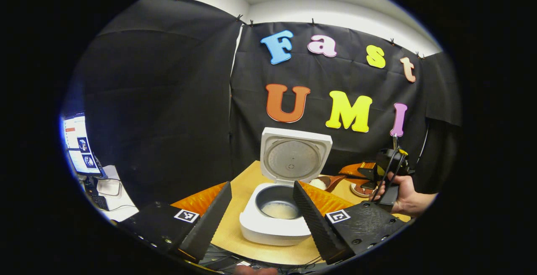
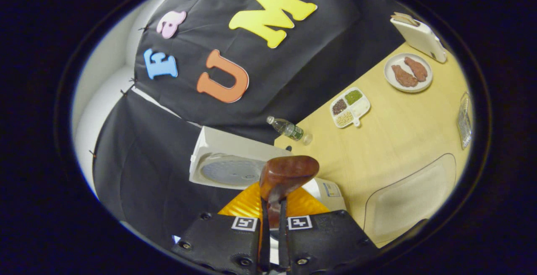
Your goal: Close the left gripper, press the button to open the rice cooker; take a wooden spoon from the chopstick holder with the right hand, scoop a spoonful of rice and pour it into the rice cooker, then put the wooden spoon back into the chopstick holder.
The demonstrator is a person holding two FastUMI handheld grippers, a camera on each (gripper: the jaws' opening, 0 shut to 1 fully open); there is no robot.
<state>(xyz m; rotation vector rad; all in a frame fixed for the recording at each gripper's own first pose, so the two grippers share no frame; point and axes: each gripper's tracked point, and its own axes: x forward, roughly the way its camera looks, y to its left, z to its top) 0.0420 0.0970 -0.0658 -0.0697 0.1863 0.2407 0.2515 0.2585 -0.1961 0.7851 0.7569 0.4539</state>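
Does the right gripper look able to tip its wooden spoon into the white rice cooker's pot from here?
Probably yes: the white rice cooker stands lid-up, pot uncovered, and the right gripper holds the wooden spoon beside it, nothing between.

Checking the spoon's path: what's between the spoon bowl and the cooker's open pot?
In the left gripper view, nothing: bare gap between the wooden spoon, holding rice, and the rice cooker pot.

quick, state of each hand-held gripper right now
Left hand-held gripper: open, holding nothing.
Right hand-held gripper: closed on the wooden spoon handle.
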